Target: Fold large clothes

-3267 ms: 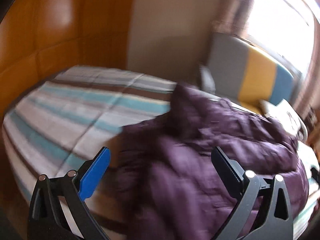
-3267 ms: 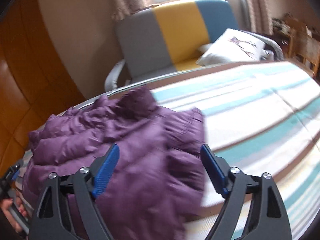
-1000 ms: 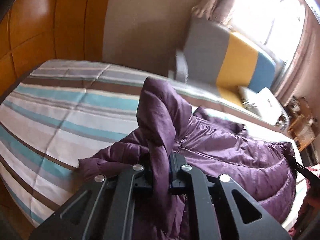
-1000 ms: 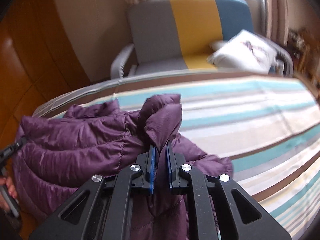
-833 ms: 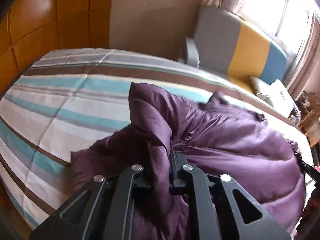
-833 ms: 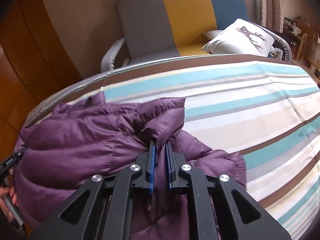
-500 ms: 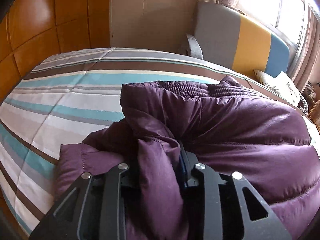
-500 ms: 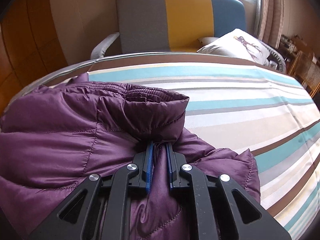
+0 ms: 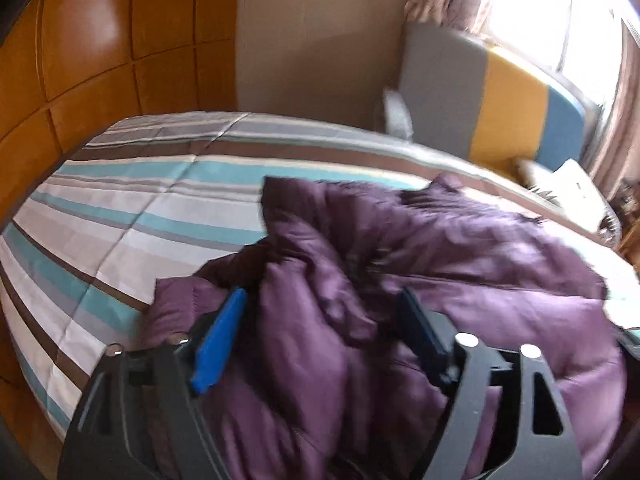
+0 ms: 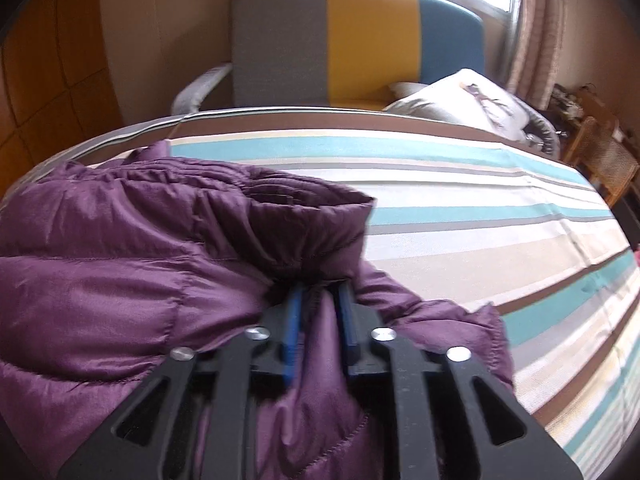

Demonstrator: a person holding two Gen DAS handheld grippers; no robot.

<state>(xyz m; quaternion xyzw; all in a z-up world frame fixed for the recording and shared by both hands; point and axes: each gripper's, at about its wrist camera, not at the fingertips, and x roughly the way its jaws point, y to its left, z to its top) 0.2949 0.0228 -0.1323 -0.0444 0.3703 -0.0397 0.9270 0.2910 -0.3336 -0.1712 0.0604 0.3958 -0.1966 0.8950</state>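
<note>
A purple quilted puffer jacket (image 9: 460, 256) lies bunched on a striped bed (image 9: 120, 216). My left gripper (image 9: 324, 304) is open, its blue-padded fingers spread either side of a fold of the jacket that lies loose between them. In the right wrist view the jacket (image 10: 120, 264) fills the left half, with a ribbed cuff or hem rolled over on top. My right gripper (image 10: 320, 300) is nearly shut, its jaws still pinching a fold of the jacket just below that rolled edge.
The bed cover (image 10: 500, 216) has teal, beige and brown stripes and stretches right. A grey, yellow and blue sofa (image 10: 360, 40) with a white cushion (image 10: 464, 100) stands behind the bed. Orange wooden panels (image 9: 100, 48) line the left wall. A wicker chair (image 10: 600, 156) stands far right.
My left gripper has opened and let go of the jacket fold, which has dropped lower between its fingers. My right gripper's jaws have parted slightly around their fold.
</note>
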